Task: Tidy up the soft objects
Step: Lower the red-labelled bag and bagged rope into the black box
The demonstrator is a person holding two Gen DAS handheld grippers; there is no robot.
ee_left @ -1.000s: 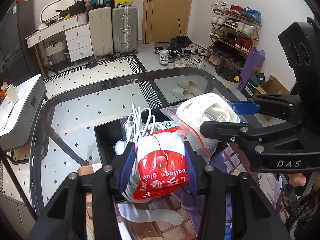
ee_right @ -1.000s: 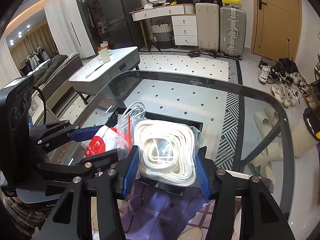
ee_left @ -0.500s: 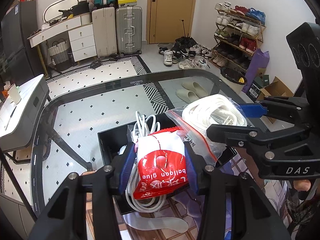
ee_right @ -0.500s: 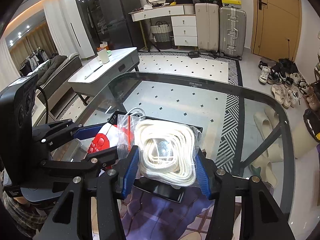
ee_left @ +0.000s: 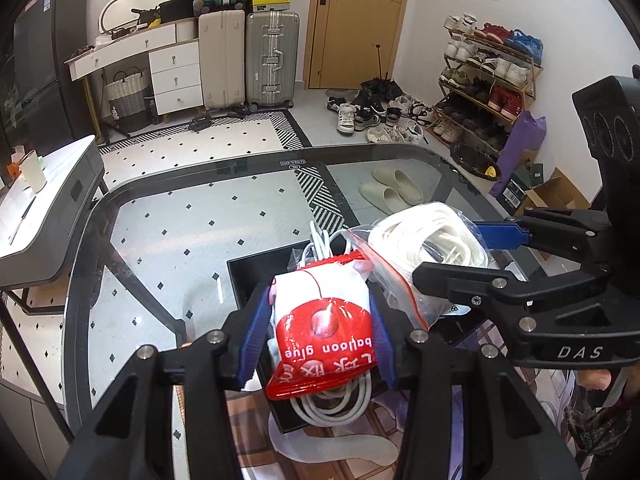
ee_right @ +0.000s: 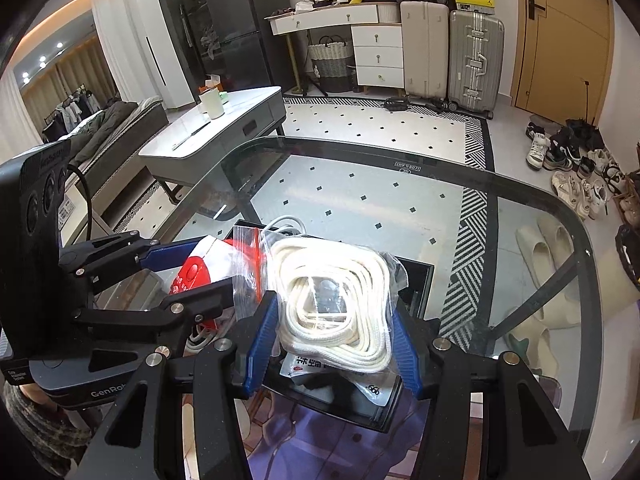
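Two grippers each pinch a soft pack over a black tray [ee_left: 244,280]; the left gripper [ee_left: 320,338] squeezes a red and white balloon glue packet [ee_left: 324,332] between its blue pads [ee_left: 252,336], and the right gripper [ee_right: 332,340] squeezes a clear zip bag of white rope [ee_right: 334,300] the same way. Both packs sit side by side, the rope bag just to the right of the glue packet, and the bags look like they touch; under the glue packet a coil of white cable [ee_left: 334,408] lies in the tray, with more loops poking up behind it. The tray rests on a glass table [ee_right: 400,192], partly over a purple printed mat [ee_right: 320,440] at the near edge; past the table lie beige slippers [ee_left: 392,190] on the floor; farther back stand two suitcases [ee_left: 250,60], a white dresser [ee_left: 172,68], a shoe rack [ee_left: 488,76] and a yellow door [ee_left: 356,20].
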